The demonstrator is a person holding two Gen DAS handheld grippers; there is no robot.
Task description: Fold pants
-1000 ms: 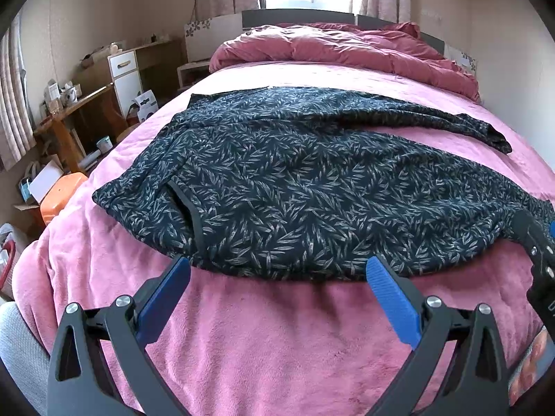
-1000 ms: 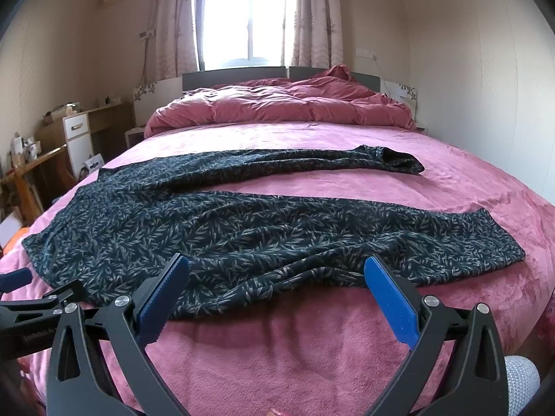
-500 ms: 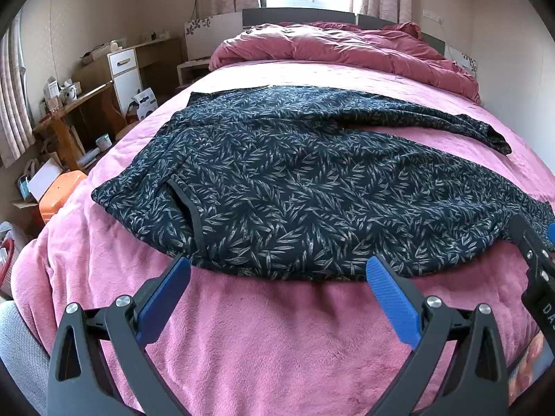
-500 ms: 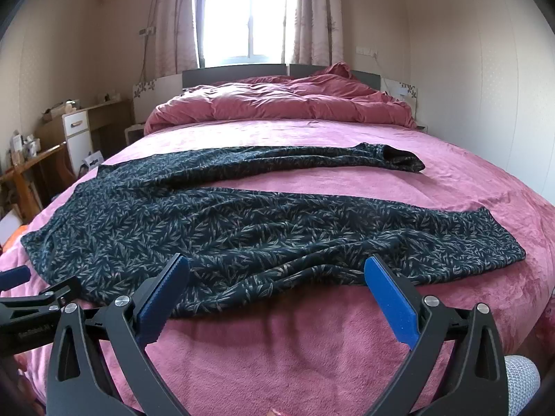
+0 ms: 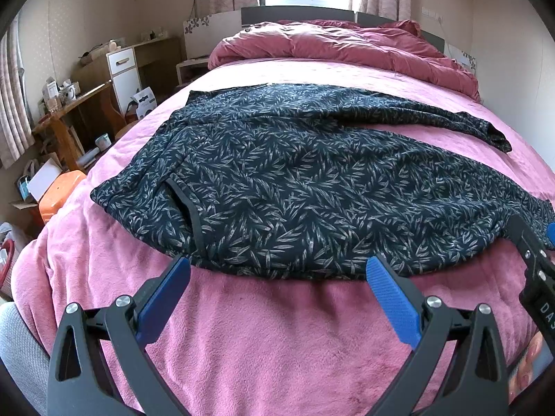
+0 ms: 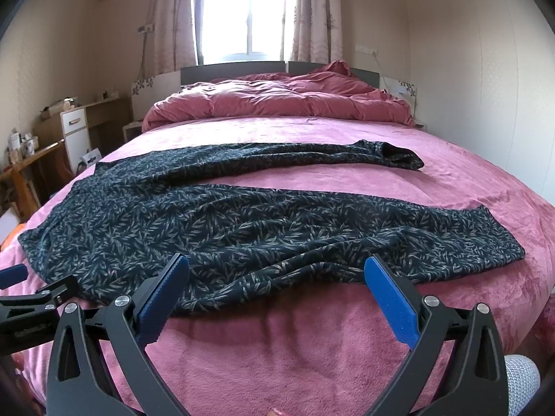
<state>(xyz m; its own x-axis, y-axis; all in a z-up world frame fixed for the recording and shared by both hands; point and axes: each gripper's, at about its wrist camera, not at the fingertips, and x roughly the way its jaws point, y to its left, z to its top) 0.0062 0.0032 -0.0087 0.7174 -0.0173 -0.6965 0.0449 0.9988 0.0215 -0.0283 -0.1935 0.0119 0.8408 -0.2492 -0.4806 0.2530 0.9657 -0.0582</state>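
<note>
**Pants spread flat, both grippers hovering open at the near edge of the bed**

Since the earlier frames almost nothing has moved: the pants lie in the same place, and the right gripper's finger at the right edge of the left wrist view has shifted only slightly.

The pants (image 6: 222, 228) are dark navy with a pale leaf print. They lie spread across a pink blanket (image 6: 312, 339) that covers the bed. The waist end is at the left, and the 2 legs run toward the right. The near leg ends close to the bed's right edge; the far leg lies apart from it, with a strip of pink blanket between them. In the left wrist view, a dark-trimmed pocket opening (image 5: 189, 215) shows near the waist.

The left gripper (image 5: 277, 270) hangs just above the near hem of the pants, its 2 blue-padded jaws spread wide, holding nothing. The right gripper (image 6: 275, 268) sits in the same way further right along the hem, jaws also spread wide and empty.

A rumpled red duvet (image 6: 277, 104) is heaped at the far end, under a bright window (image 6: 242, 14). A cluttered wooden desk (image 5: 69, 111) stands at the left.
</note>
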